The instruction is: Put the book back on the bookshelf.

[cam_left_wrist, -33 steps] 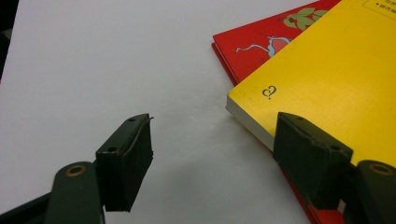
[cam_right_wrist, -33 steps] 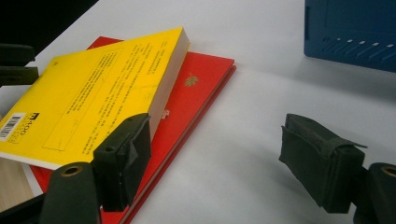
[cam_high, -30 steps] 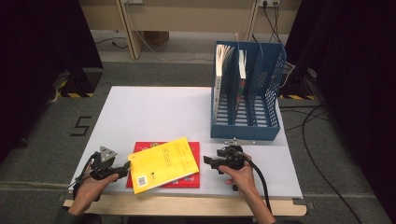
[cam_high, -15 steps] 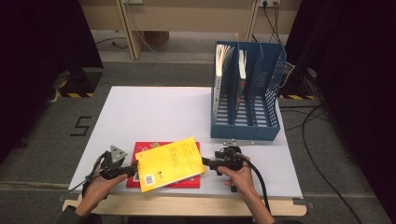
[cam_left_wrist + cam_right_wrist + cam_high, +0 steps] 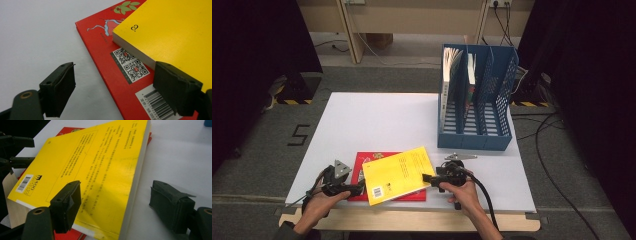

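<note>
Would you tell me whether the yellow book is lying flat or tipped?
Tipped: the yellow book lies askew on the red book, one edge raised.

Table brightly lit from above, dark surround; gripper views sharp, jaws slightly soft, faint cover sheen

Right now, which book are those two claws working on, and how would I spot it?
On the white table, look at the near edge in front of the blue file rack. Two books lie stacked there; it is the upper yellow book, thick, askew over the flat red book.
</note>
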Demonstrator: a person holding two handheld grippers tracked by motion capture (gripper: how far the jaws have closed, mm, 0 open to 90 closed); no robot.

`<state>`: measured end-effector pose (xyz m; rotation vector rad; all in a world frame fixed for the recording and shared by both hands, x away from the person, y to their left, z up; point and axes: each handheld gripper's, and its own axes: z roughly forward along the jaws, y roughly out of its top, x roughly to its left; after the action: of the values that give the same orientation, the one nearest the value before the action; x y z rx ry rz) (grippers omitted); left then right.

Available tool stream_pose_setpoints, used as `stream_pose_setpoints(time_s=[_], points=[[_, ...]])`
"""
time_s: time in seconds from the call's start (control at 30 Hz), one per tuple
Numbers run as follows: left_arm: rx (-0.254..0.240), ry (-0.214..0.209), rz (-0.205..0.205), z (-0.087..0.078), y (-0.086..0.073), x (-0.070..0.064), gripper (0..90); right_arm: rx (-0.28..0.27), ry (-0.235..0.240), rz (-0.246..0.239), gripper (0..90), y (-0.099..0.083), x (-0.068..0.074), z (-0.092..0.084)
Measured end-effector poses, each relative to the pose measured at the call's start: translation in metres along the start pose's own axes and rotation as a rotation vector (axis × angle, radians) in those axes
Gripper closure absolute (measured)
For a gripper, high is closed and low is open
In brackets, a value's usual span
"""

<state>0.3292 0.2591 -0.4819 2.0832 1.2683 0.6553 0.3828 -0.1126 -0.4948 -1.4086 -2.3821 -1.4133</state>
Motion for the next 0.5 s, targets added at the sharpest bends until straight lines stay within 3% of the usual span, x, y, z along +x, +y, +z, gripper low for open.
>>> stream_pose_setpoints(time_s=[0.13,0.23,0.33,0.43,0.5], points=[[0.004,-0.006,0.004,-0.0003,-0.0012,0.0001,17.1,0.014,0.043,0.018,26.2,-0.0027,0.0051,0.0013],[0.003,-0.01,-0.004,0.0001,-0.0013,0.0005,16.9,0.012,0.022,0.003,26.3,-0.0063,0.0099,0.0004],[0.003,-0.006,0.001,-0.0006,-0.0013,-0.0007,18.1,0.005,0.031,0.035,26.6,-0.0069,0.0093,-0.0006],[0.005,0.002,-0.001,-0.0004,-0.0007,-0.0022,18.3,-0.038,0.062,0.127,29.0,-0.0064,0.0063,-0.0026],[0.006,0.001,-0.004,-0.0003,-0.0007,-0.0019,18.7,-0.064,0.06,0.12,30.6,-0.0045,0.0066,-0.005]])
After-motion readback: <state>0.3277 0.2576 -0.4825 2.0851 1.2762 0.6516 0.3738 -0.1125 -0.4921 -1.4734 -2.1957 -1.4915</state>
